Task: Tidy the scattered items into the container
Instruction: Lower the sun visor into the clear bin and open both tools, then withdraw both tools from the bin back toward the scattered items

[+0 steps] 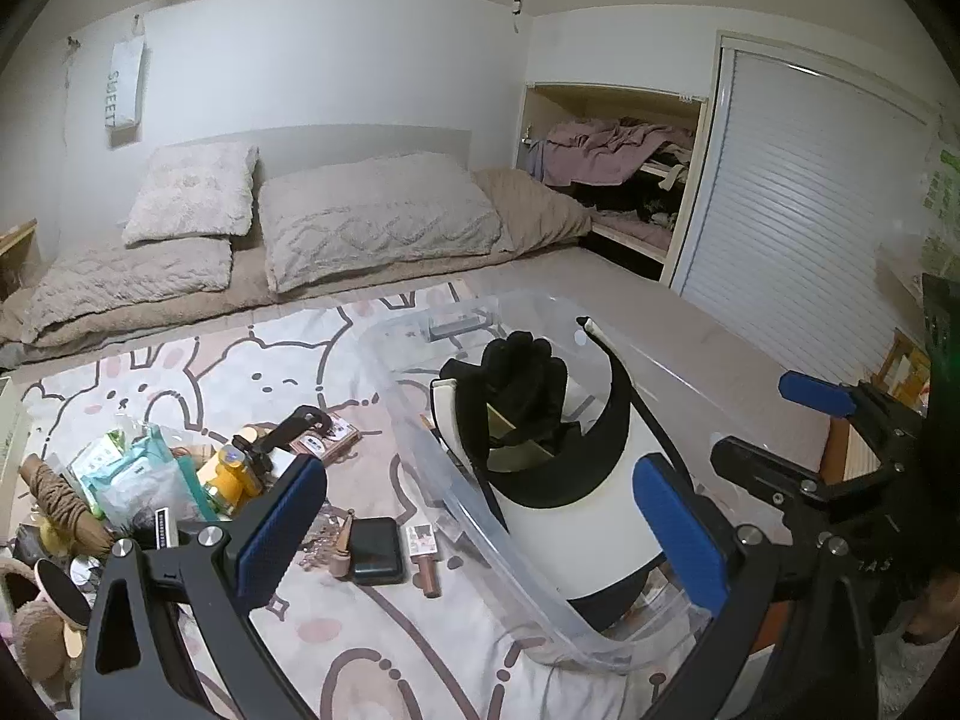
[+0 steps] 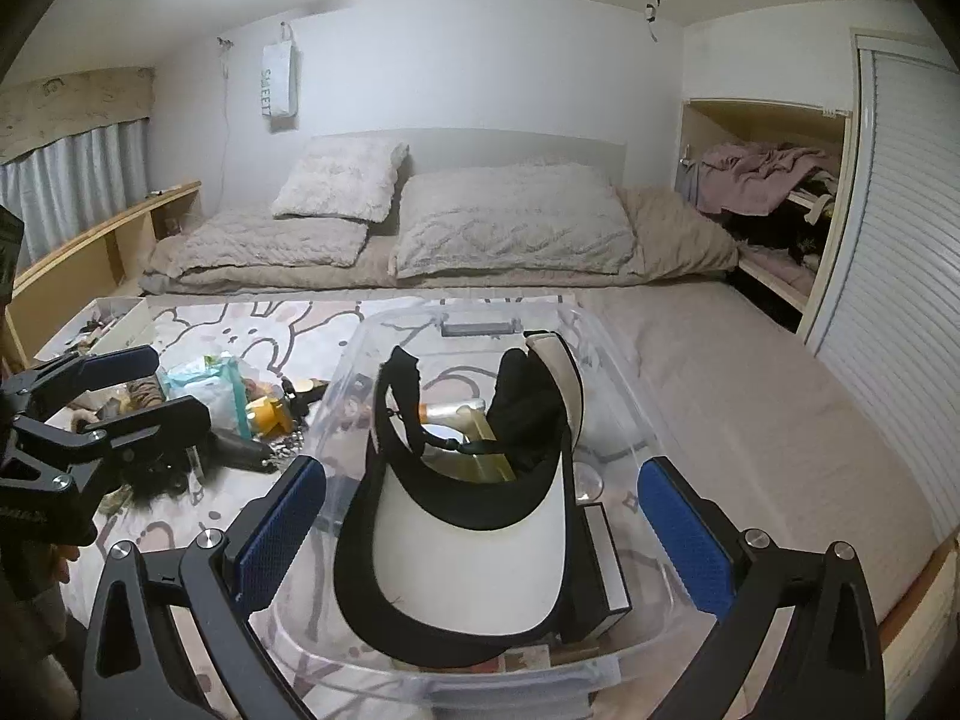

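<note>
A clear plastic bin (image 1: 510, 546) (image 2: 342, 372) sits on the cartoon-print sheet. Inside it lie a white visor with a black rim (image 1: 582, 516) (image 2: 468, 558) and a black glove (image 1: 522, 372) (image 2: 522, 414). To the bin's left lie scattered items: a black compact (image 1: 377, 549), a lipstick (image 1: 423, 561), a yellow bottle (image 1: 228, 474) (image 2: 270, 414), a wipes pack (image 1: 138, 474) (image 2: 210, 384), and brown rope (image 1: 60, 498). My left gripper (image 1: 480, 510) (image 2: 150, 387) is open over the bin's near left rim, with nothing between its pads. My right gripper (image 2: 480, 510) (image 1: 780, 420) is open above the visor, holding nothing.
Grey pillows (image 2: 510, 222) and a folded blanket lie at the head of the bed. A white tray (image 2: 120, 318) of small things stands at the far left. An open closet (image 2: 774, 192) and a slatted door (image 2: 900, 300) are on the right. A plush toy (image 1: 36, 630) lies bottom left.
</note>
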A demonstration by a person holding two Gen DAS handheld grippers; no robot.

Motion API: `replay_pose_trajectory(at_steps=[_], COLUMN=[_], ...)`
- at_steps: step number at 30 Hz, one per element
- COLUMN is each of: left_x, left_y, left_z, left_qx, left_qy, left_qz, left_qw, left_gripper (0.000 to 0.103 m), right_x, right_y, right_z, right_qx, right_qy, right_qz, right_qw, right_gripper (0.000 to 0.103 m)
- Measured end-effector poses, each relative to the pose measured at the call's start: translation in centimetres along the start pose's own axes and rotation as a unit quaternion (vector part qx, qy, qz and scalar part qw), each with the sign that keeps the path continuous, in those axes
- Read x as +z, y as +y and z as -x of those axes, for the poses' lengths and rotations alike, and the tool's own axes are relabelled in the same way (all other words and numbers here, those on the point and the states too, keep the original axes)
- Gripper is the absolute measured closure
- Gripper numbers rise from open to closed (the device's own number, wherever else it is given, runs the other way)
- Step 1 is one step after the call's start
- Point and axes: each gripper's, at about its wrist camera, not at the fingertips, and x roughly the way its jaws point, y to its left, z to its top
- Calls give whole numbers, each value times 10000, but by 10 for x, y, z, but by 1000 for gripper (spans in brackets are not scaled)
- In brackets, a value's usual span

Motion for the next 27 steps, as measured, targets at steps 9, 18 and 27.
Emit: replay_pose_trajectory(at_steps=[9,18,27], left_x=[-4,-9,-7], left_y=[7,19,43], left_z=[22,41,76], left_qx=[103,276,716], left_qy=[-114,-180,-479], left_qz=[-5,-10,-55], left_qw=[9999,9995,9963], left_gripper=[0,0,0], right_x=[-3,-4,5], right_y=[5,15,36], right_z=[14,28,41], right_qx=[-10,88,365], right_qy=[-121,-310,-656], right_qz=[-140,-203,-284], right_qw=[9998,9993,9968], right_gripper=[0,0,0])
